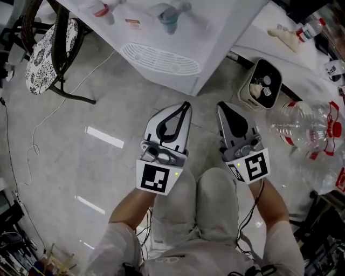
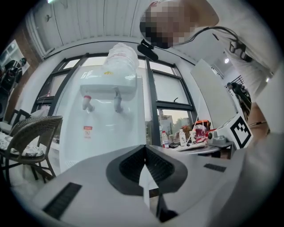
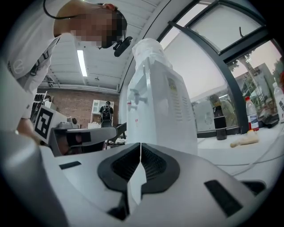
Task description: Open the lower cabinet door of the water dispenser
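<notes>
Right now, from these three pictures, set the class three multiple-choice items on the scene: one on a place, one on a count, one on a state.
1. In the head view, on which side of the water dispenser does the wicker chair stand?
A. its left
B. its right
C. on top of it

2. How many taps does the dispenser have?
A. one
B. two
C. four

3. How do the left gripper and the right gripper stand?
A. both shut, holding nothing
B. both wide open
C. left shut on a bottle

Key:
1 A: the chair sits at the picture's left edge.
2 B: there is one red tap and one blue tap.
3 A: each gripper view shows its jaws together with nothing between them.
</notes>
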The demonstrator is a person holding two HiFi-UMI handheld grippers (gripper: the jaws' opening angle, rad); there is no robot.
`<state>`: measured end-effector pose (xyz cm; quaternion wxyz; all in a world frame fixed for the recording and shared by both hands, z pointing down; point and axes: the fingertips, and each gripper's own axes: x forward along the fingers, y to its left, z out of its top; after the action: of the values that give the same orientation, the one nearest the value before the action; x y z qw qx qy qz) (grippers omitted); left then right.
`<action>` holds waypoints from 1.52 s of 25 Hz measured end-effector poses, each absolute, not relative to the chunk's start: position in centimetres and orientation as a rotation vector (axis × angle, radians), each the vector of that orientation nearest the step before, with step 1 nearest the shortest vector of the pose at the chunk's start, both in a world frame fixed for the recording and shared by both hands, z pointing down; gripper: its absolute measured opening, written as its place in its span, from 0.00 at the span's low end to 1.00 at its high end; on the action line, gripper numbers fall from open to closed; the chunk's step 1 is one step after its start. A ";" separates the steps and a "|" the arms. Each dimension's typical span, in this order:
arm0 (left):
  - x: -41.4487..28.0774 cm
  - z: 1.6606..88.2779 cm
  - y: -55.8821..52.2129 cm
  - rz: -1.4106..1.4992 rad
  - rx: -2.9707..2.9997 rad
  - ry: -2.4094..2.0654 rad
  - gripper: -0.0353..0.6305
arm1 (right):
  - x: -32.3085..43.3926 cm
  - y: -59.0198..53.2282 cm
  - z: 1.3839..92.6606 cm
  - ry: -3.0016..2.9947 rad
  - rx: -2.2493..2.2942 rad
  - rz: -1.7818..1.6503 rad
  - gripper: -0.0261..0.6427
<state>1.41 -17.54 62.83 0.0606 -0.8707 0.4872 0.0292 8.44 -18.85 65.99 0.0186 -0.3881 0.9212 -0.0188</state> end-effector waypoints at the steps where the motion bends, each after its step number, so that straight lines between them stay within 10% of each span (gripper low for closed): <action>1: 1.5 63.7 -17.9 0.087 -2.636 1.466 0.06 | 8.3 -19.2 66.9 2.857 -1.204 -0.055 0.06; 17: 2.7 72.1 -20.5 0.050 -2.641 1.385 0.06 | 7.5 -24.1 77.4 2.863 -1.167 -0.035 0.07; 38: 3.3 74.3 -20.0 0.063 -2.641 1.329 0.06 | 6.2 -28.0 83.0 2.907 -1.194 -0.046 0.36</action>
<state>3.28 -19.95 74.33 0.0920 -0.8893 0.4475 0.0213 6.22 -28.05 82.96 -0.0008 -0.3798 0.9250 -0.0147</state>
